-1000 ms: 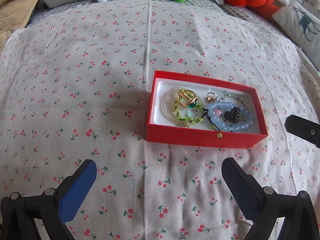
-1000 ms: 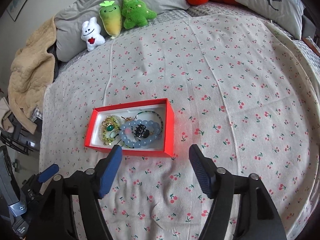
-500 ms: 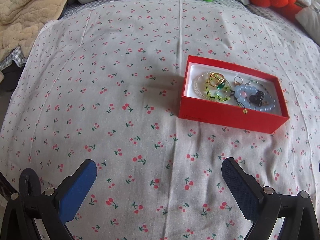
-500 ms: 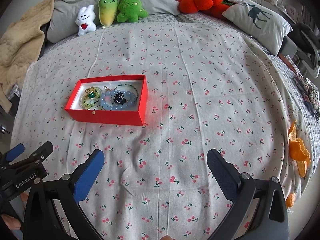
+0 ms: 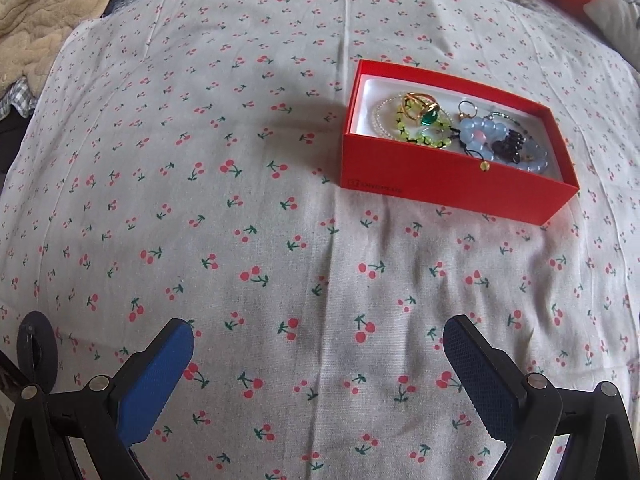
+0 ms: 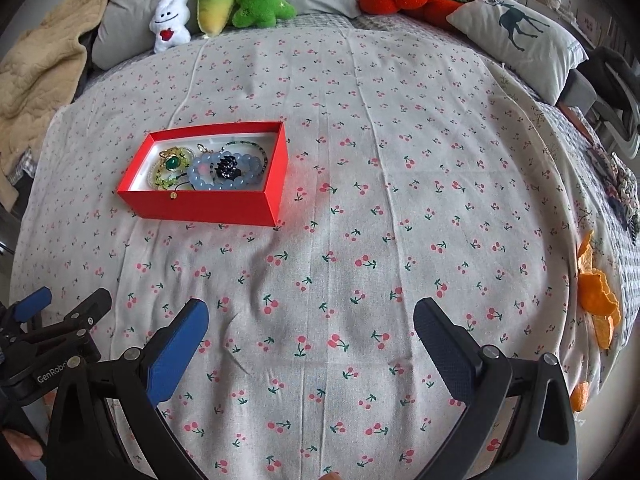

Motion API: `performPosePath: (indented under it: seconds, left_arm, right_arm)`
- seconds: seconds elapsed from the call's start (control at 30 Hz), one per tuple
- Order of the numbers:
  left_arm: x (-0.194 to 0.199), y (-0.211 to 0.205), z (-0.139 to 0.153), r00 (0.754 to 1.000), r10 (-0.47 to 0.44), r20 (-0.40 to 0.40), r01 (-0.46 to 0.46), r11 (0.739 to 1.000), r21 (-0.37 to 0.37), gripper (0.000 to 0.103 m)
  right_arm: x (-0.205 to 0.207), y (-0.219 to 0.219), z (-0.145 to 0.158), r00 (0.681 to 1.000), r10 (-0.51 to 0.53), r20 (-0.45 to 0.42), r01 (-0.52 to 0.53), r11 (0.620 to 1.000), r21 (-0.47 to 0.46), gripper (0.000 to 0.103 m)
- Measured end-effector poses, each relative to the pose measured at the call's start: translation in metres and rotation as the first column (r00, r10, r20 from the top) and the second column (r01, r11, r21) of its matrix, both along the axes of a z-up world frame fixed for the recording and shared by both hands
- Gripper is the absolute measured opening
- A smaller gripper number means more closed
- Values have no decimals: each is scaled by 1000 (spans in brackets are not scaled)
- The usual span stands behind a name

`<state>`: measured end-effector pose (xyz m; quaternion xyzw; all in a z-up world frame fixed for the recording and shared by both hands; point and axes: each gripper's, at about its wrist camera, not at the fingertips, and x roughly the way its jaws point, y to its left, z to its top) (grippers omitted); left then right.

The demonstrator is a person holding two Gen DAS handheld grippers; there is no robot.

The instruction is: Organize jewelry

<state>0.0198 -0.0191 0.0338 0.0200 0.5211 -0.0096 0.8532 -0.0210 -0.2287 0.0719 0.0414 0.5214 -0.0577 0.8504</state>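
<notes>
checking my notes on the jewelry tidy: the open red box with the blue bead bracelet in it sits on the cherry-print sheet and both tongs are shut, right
Not quite. Both tongs stand open with nothing between the pads: the left tongs in the left wrist view, the right tongs in the right wrist view. The rest holds: the open red cardboard box sits on the cherry-print cotton sheet, with the pale blue bead bracelet inside.
</notes>
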Motion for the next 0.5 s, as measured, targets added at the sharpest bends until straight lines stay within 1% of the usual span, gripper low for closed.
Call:
performPosePath:
  seconds: [0.3, 0.5]
  left_arm:
    - [-2, -10, 7, 999, -38, 31, 38, 999, 4, 102]
    - [-2, -12, 6, 999, -44, 26, 44, 999, 4, 102]
  right_arm:
    - [5, 3, -4, 1000, 10, -16, -9, 1000, 10, 103]
    - [6, 4, -6, 1000, 11, -21, -11, 1000, 11, 103]
